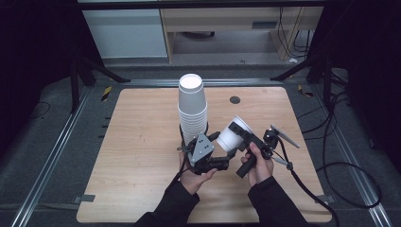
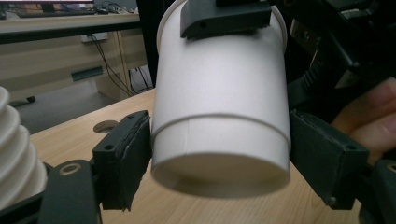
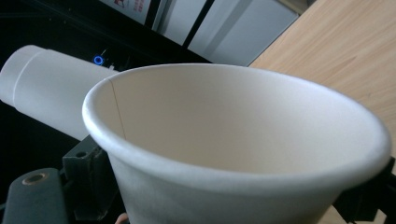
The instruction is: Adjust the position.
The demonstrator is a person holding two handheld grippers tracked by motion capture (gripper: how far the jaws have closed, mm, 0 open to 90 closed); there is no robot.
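Note:
A tall stack of white paper cups (image 1: 192, 106) stands at the middle of the wooden table (image 1: 142, 156); its ribbed side shows in the left gripper view (image 2: 14, 154). Just right of it a single white paper cup (image 1: 231, 135) hangs tilted above the table. My right gripper (image 1: 238, 133) is shut on this cup near its rim, and the cup's open mouth (image 3: 243, 135) faces that camera. My left gripper (image 1: 226, 153) reaches in from below left. Its two pads (image 2: 123, 158) lie against opposite sides of the cup's base (image 2: 219, 154).
A round cable hole (image 1: 235, 100) sits in the table behind the cups. Cables (image 1: 340, 170) trail over the floor at the right. Pale cabinets (image 1: 127, 33) stand beyond the far edge. Bare wood stretches to the left of the stack.

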